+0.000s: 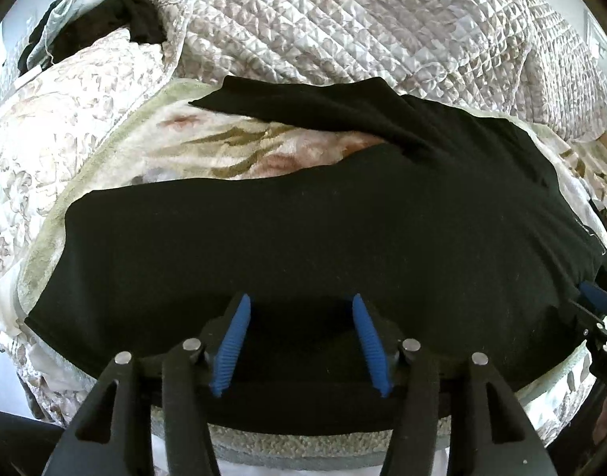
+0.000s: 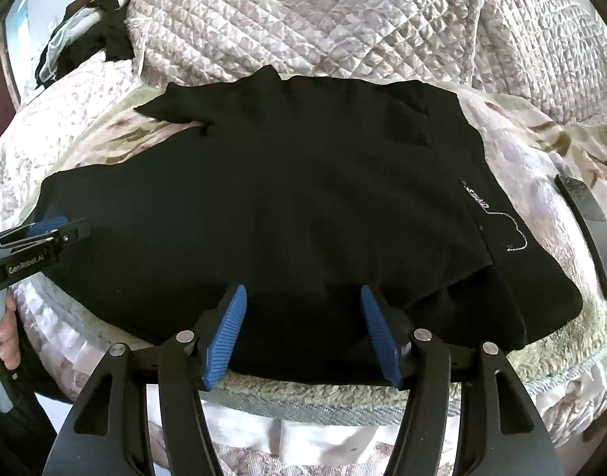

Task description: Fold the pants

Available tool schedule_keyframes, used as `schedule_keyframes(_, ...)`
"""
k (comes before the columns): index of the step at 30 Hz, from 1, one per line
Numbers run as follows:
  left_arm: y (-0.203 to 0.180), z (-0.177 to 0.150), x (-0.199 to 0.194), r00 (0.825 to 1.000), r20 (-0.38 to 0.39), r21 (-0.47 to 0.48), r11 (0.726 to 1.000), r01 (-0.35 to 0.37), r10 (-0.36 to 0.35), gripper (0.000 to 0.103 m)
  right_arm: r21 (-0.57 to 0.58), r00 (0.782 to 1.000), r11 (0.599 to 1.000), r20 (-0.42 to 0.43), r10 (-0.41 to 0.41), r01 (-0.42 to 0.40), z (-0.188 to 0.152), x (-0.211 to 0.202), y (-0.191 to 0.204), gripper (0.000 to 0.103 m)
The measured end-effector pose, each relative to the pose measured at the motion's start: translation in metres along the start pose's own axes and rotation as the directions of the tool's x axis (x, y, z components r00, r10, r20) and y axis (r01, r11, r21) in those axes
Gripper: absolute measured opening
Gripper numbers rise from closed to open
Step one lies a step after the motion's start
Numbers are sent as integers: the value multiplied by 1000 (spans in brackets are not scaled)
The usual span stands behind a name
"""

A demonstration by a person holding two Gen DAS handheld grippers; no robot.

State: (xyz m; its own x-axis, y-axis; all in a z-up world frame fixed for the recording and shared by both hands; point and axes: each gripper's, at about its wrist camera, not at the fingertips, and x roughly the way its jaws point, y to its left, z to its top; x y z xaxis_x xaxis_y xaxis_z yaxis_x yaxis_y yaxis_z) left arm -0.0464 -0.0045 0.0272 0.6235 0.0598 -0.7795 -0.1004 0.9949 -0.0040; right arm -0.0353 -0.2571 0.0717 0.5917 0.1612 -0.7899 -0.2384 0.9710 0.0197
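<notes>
Black pants [image 1: 303,230] lie spread flat on a floral fleece blanket [image 1: 208,146] on a bed, legs reaching left, one leg angled toward the back. My left gripper [image 1: 301,297] is open just above the near leg's front edge, its blue pads apart with only flat cloth below them. In the right wrist view the pants [image 2: 283,198] show a pocket and a small white label at the right. My right gripper [image 2: 303,287] is open too, over the near edge by the waist end. The left gripper [image 2: 45,230] shows at that view's left edge, and the right gripper [image 1: 595,301] at the other view's right edge.
A bunched quilted bedspread [image 1: 343,20] rises behind the pants. Dark clothes [image 1: 105,20] are heaped at the back left. A flat dark slab [image 2: 589,230] lies on the blanket right of the pants. A hand [image 2: 5,329] holds the left tool. The bed's front edge [image 2: 303,408] runs below the fingers.
</notes>
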Motion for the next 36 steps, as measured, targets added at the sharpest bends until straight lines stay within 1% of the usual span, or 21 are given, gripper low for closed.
schedule_keyframes(8, -2, -13, -6, 1000, 1, -7, 1000, -8, 8, 65, -11, 1000, 1000, -11, -3, 3, 0, -2, -1, 63)
schedule_keyframes(11, -3, -18, -10, 1000, 1, -8, 1000, -6, 6, 65, -4, 1000, 1000, -18, -7, 7, -1, -6, -1, 63)
schedule_keyframes(14, -2, -19, -14, 1000, -8, -13, 1000, 0, 0, 65, 27, 1000, 1000, -18, 0, 1, -3, -12, -4, 63)
schedule_keyframes(17, 2, -13, -18, 1000, -13, -21, 1000, 1, -1, 65, 56, 1000, 998, -13, 12, -11, -4, -18, -9, 63)
schedule_keyframes(19, 5, -7, -23, 1000, 2, -27, 1000, -6, 6, 65, 59, 1000, 998, -5, 14, -13, -2, -21, -10, 63)
schedule_keyframes(25, 3, 11, -31, 999, 36, -22, 1000, -12, 12, 65, 49, 999, 998, 23, 46, -47, 15, -24, -9, 63)
schedule_keyframes(30, -2, 23, -26, 999, 32, -10, 1000, -10, 10, 65, 20, 997, 997, 18, 71, -71, 30, -17, -6, 63)
schedule_keyframes(36, -6, 41, -11, 1000, 20, 15, 1000, -11, 10, 65, 11, 995, 995, -2, 100, -100, 52, 2, -7, 63)
